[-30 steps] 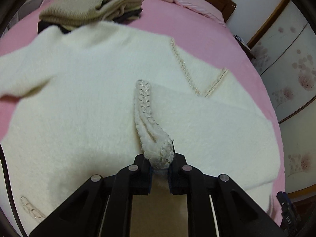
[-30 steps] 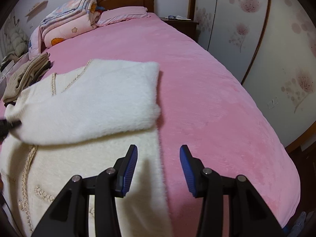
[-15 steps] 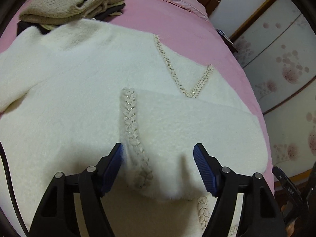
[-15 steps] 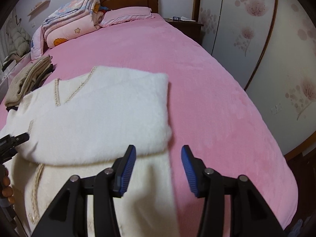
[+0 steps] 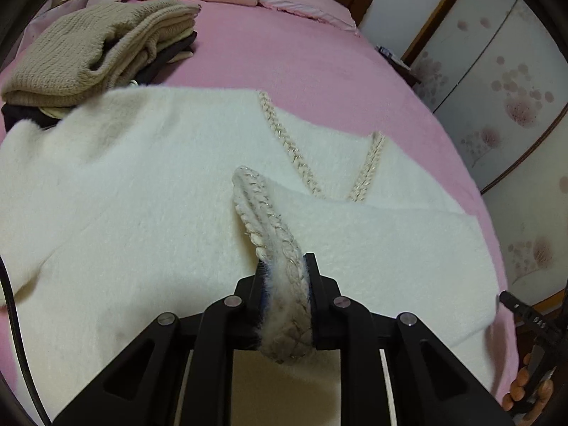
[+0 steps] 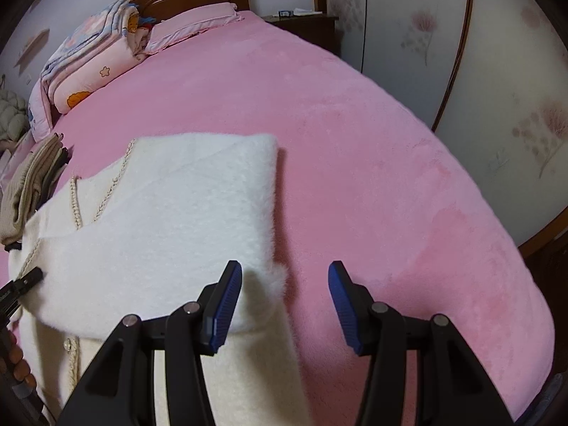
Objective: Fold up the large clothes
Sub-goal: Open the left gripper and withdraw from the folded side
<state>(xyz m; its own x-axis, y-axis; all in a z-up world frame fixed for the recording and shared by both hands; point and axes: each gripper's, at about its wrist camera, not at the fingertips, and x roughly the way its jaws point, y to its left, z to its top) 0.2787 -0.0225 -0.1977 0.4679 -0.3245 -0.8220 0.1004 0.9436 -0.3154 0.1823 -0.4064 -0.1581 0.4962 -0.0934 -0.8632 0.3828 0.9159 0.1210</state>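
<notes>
A fluffy white sweater (image 5: 149,191) with braided trim lies spread on the pink bed (image 5: 284,64). Its right sleeve (image 5: 383,241) is folded across the body. My left gripper (image 5: 285,277) is shut on the sleeve's braided cuff (image 5: 269,227) and holds it lifted off the body. In the right wrist view the sweater (image 6: 170,220) fills the lower left. My right gripper (image 6: 285,284) is open and empty, low over the folded right edge of the sweater, its left finger over the fabric and its right finger over bare bed.
A folded beige knit pile (image 5: 96,49) on dark clothes lies at the sweater's far left. Folded quilts (image 6: 96,71) and a pillow (image 6: 198,25) sit at the headboard. The bed's right edge drops toward wardrobe doors (image 6: 461,53). A nightstand (image 6: 305,21) stands beyond.
My left gripper opened and let the cuff drop half a second ago, then shut on the cuff again and lifted it. My right gripper moved lower toward the sweater's folded edge and opened wider.
</notes>
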